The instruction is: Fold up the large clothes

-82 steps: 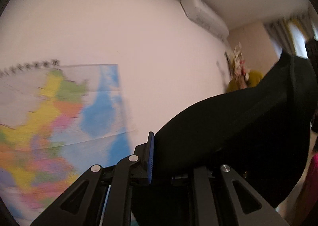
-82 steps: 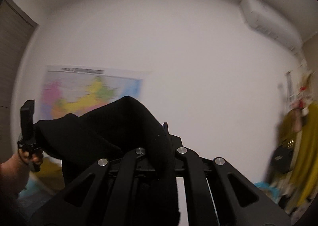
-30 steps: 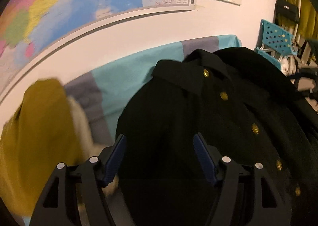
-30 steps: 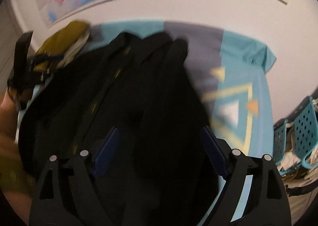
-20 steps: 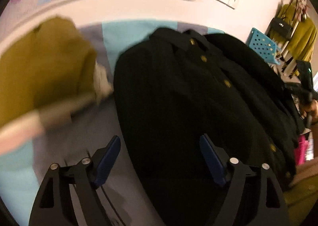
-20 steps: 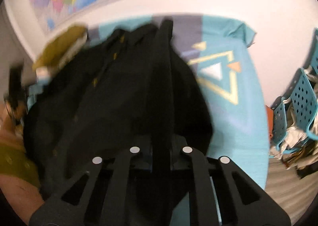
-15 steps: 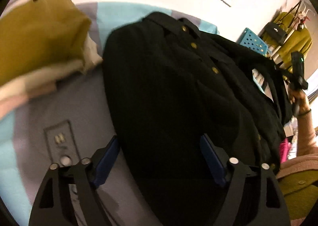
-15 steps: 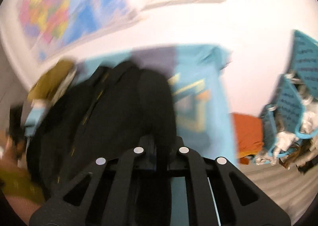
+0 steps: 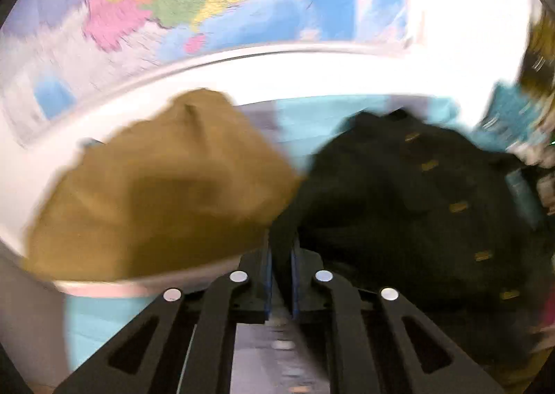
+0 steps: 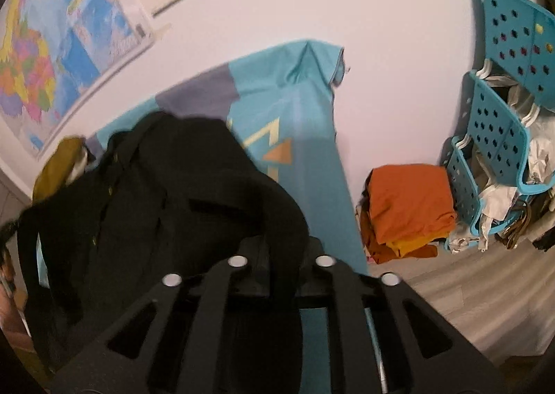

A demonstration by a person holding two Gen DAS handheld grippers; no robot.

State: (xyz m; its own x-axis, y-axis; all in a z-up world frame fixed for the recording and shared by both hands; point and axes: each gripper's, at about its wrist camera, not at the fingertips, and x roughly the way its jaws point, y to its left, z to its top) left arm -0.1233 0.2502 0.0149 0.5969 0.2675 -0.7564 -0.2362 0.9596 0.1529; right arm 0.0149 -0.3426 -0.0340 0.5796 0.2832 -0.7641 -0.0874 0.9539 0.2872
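Both tools pinch the black coat over the teal-and-grey bed cover.

The left tool (image 9: 280, 255) and right tool (image 10: 281, 255) each have their jaws closed on a fold of the black coat (image 10: 166, 193), which lies on the bed cover (image 10: 305, 109) beside a mustard garment (image 9: 156, 186).

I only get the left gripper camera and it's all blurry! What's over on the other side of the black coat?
Observer: Past the black coat, an orange folded pile sits on the floor against the wall.
Operator: Is the other gripper grabbing anything?
Observer: Yes, the right gripper is shut on a fold of the coat.
Operator: What's the coat lying on?
Observer: A teal cloth with yellow and orange triangle shapes printed on it.
Operator: Anything else blue?
Observer: Blue plastic baskets with round holes, stacked beside the orange pile.
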